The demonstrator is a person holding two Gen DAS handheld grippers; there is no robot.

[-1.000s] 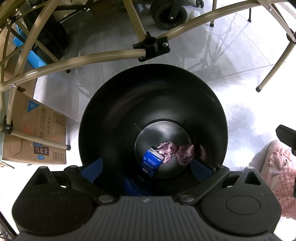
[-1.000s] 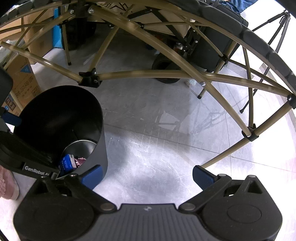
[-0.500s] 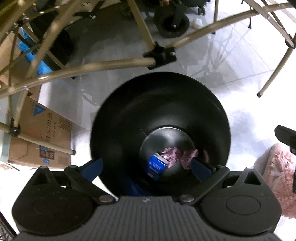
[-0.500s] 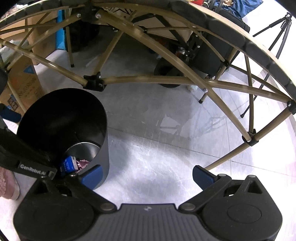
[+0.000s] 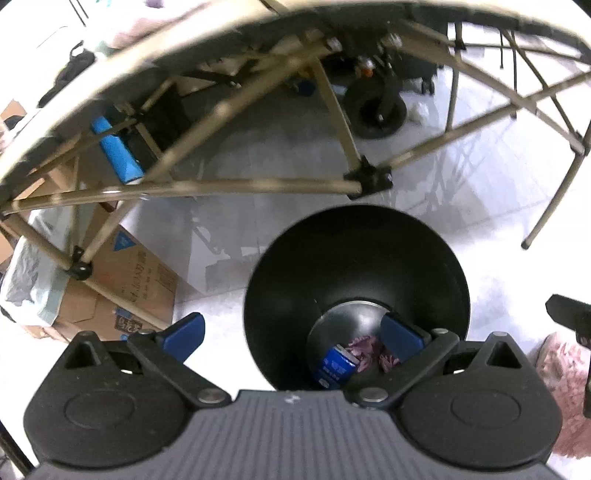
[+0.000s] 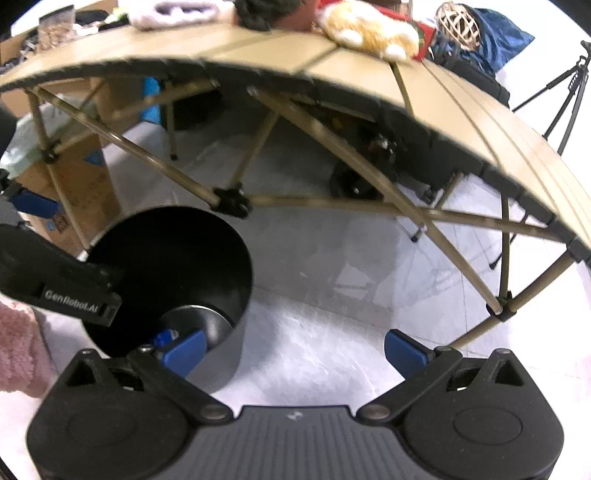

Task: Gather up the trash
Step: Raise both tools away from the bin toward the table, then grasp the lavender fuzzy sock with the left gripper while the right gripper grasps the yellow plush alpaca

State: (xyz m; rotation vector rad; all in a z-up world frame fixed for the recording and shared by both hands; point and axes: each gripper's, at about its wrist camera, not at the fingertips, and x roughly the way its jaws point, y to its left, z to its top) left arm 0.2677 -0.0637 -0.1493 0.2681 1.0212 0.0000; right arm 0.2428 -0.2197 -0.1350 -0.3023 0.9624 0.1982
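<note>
a folding table (image 6: 424,88) with a tan slatted top and thin tan legs (image 5: 236,186) stands over a pale tiled floor (image 6: 332,295). on its top, in the right wrist view, lie a furry orange and white thing (image 6: 373,35) and some cloth items, too blurred to name. under the left end of the table sits a brown cardboard box (image 5: 125,273) with printed labels. a black round trash bin (image 5: 356,258) stands upright on the floor just in front of the table legs, to the right of the box. at the bottom of the bin lie a small blue carton (image 5: 334,365) and a crumpled purple wrapper (image 5: 364,347), touching each other. the left gripper (image 5: 291,334) hangs above the near rim of the bin, its blue fingers (image 5: 184,330) spread wide with nothing between them; the right-side finger shows over the bin opening. the right gripper (image 6: 295,349) is beside the bin, over bare floor, also spread wide and empty. something pink and fluffy (image 5: 561,373) is at the right edge of the left wrist view.
</note>
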